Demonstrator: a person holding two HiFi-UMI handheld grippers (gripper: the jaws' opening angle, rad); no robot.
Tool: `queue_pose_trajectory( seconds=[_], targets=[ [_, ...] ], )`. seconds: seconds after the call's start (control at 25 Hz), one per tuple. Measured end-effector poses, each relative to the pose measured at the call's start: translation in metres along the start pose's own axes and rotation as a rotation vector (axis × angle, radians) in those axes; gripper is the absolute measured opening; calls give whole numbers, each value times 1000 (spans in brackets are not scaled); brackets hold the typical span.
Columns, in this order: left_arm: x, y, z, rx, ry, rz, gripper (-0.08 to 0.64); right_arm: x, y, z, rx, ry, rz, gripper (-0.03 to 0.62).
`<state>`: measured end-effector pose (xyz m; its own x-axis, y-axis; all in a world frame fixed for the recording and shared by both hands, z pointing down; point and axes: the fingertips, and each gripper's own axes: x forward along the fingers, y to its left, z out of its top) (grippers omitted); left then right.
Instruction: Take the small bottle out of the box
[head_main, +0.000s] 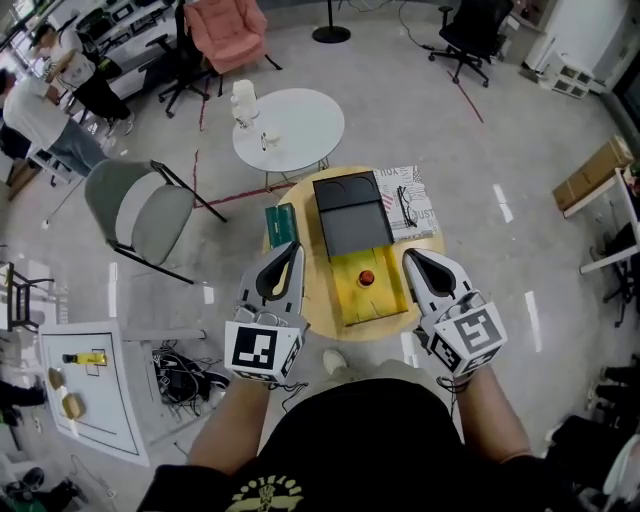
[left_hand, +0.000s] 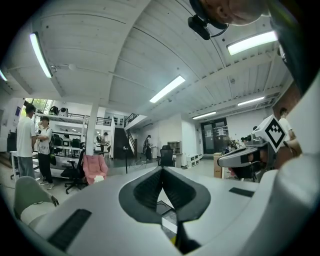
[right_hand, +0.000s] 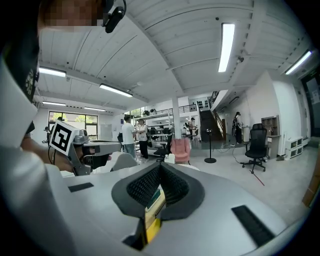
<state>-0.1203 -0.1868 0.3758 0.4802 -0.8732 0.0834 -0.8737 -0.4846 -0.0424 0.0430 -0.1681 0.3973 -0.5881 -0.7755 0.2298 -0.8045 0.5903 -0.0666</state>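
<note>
1. A round wooden table (head_main: 290, 310) is seen below the person, and an open box (head_main: 372, 298) is placed on it, with a black part (head_main: 348, 212) at the far side and a yellow part at the near side.
2. The small bottle (head_main: 367, 277) is found inside the yellow part; only its red round top is shown.
3. A green flat item (head_main: 282, 226) lies to the left of the box, and printed paper (head_main: 408, 190) with glasses on it to the right.
4. A white round table (head_main: 296, 128) and a grey chair (head_main: 140, 212) stand further away.
5. The left gripper (head_main: 293, 250) and the right gripper (head_main: 410, 256) are held on either side of the yellow part, apart from the bottle.
6. The jaws of both are pressed together, and nothing is held.
</note>
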Motion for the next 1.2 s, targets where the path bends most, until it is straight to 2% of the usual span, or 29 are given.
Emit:
queue_pose_trajectory(
  seconds=[0.48,0.88,1.2],
  targets=[
    [5,0,-2,-5,10,-21,14,9,1,-4,-28,27,-19,15],
    [29,-2,2,-10,11,29,14,27,-10,-8,-62,52,57,15],
    [48,1,0,-15,20,76,14,43,-23,-33,-88,99,120,17]
  ],
)
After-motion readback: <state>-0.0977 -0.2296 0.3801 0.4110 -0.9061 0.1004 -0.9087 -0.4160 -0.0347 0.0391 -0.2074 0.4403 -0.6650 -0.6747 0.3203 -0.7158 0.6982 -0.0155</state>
